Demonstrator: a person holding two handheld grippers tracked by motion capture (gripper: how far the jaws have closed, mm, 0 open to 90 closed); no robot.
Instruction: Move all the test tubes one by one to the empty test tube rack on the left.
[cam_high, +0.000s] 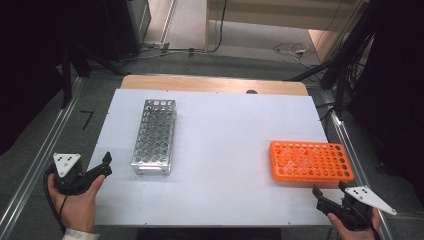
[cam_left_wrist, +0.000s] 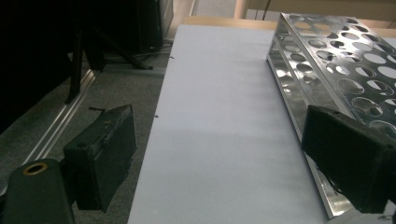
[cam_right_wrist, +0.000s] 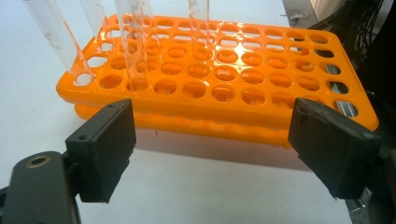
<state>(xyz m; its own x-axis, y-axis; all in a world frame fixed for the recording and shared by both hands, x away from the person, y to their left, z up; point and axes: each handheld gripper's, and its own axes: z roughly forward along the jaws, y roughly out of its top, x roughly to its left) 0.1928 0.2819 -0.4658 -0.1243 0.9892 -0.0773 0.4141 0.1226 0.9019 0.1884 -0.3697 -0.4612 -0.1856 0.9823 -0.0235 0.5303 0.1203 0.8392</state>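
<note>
An orange tube rack (cam_high: 310, 161) lies at the right of the white board, and in the right gripper view the orange rack (cam_right_wrist: 224, 70) holds several clear test tubes (cam_right_wrist: 51, 32) in its left-hand holes. My right gripper (cam_high: 330, 191) stands just in front of it, near the board's front right corner. In its own view the right gripper (cam_right_wrist: 210, 149) is open with nothing between the jaws. A shiny metal tube rack (cam_high: 154, 136) with bare holes lies at the left. My left gripper (cam_high: 106, 165) is open at the board's left edge, and in its view the metal rack (cam_left_wrist: 336, 60) lies ahead to the right.
The white board (cam_high: 225, 150) rests on a wooden table whose far edge (cam_high: 215, 82) shows behind it. Metal rails (cam_high: 30, 170) run along both sides on grey floor. Black stands and cables (cam_high: 345, 55) crowd the far right.
</note>
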